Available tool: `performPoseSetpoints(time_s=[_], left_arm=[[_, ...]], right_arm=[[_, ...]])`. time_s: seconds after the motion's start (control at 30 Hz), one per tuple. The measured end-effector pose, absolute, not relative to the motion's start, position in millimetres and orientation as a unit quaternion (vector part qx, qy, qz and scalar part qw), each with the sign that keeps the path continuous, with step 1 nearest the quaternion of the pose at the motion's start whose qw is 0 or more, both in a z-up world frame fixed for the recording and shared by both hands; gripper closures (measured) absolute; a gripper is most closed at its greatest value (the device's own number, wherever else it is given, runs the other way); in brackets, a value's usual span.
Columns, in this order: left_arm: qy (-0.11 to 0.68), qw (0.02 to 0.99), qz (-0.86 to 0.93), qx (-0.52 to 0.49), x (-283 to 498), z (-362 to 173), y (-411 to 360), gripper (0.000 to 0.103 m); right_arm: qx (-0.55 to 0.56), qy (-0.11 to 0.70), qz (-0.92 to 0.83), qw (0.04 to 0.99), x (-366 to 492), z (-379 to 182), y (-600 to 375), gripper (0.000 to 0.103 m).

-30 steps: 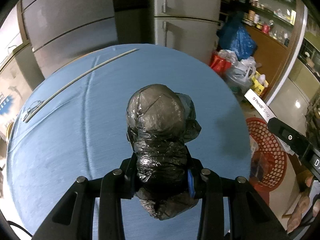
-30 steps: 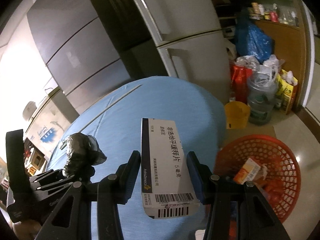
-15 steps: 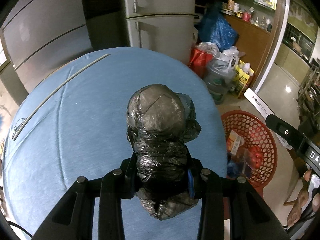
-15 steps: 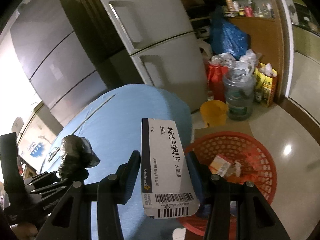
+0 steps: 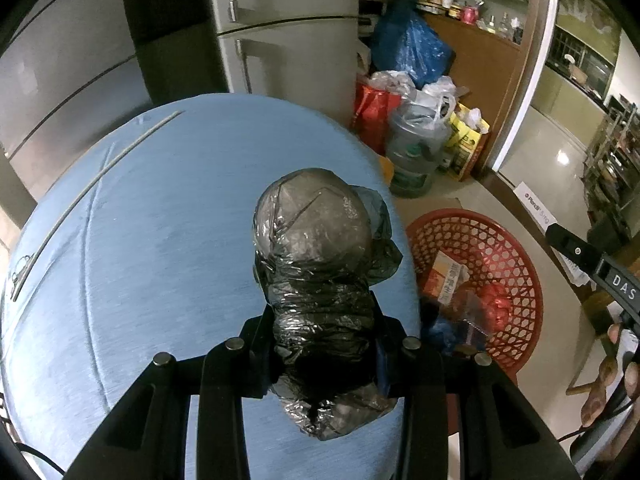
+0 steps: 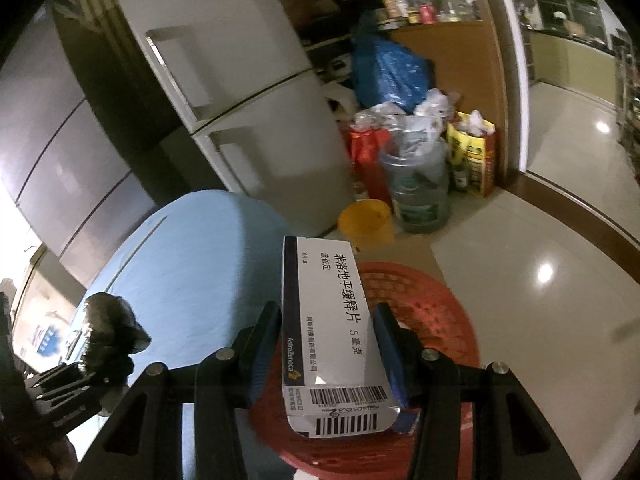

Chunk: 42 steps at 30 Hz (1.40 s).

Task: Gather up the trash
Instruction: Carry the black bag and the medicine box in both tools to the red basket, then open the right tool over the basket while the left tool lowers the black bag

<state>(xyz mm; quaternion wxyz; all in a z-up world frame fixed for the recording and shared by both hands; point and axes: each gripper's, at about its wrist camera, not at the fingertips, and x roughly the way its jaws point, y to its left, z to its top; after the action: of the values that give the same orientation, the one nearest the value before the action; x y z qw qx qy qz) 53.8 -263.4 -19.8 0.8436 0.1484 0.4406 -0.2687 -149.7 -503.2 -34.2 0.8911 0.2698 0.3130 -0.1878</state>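
Both grippers are loaded, left gripper (image 5: 324,344) clamping the black bag wad (image 5: 320,264), right gripper (image 6: 330,344) the medicine box (image 6: 334,336); you've yet to drop either into the red basket (image 5: 516,248), w/ some trash already in, table (image 5: 160,220) looks cleared.

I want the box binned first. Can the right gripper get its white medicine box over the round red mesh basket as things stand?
Probably yes: the right gripper, clamping the white medicine box, looks above the red mesh basket, nothing visible between.

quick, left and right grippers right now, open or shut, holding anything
Left gripper: shut on the black plastic bag bundle.
Right gripper: shut on the white medicine box.
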Motion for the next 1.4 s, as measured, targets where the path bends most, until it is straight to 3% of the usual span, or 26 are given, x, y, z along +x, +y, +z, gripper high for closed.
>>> performPoseSetpoints(time_s=[1.07,1.23,1.3,1.4], left_arm=[[0.447,0.814,-0.320,0.189,34,-36,-339,0.064],[0.449,0.811,-0.324,0.192,33,-38,-347,0.064],[0.449,0.810,-0.326,0.193,32,-39,-348,0.064],[0.449,0.808,-0.328,0.194,32,-40,-350,0.064]], right_arm=[[0.297,0.350,-0.223,0.860,-149,-90,-544,0.052],[0.307,0.374,-0.218,0.848,-140,-102,-546,0.046],[0.310,0.377,-0.221,0.844,-140,-105,-548,0.034],[0.313,0.374,-0.223,0.844,-143,-105,-549,0.034]])
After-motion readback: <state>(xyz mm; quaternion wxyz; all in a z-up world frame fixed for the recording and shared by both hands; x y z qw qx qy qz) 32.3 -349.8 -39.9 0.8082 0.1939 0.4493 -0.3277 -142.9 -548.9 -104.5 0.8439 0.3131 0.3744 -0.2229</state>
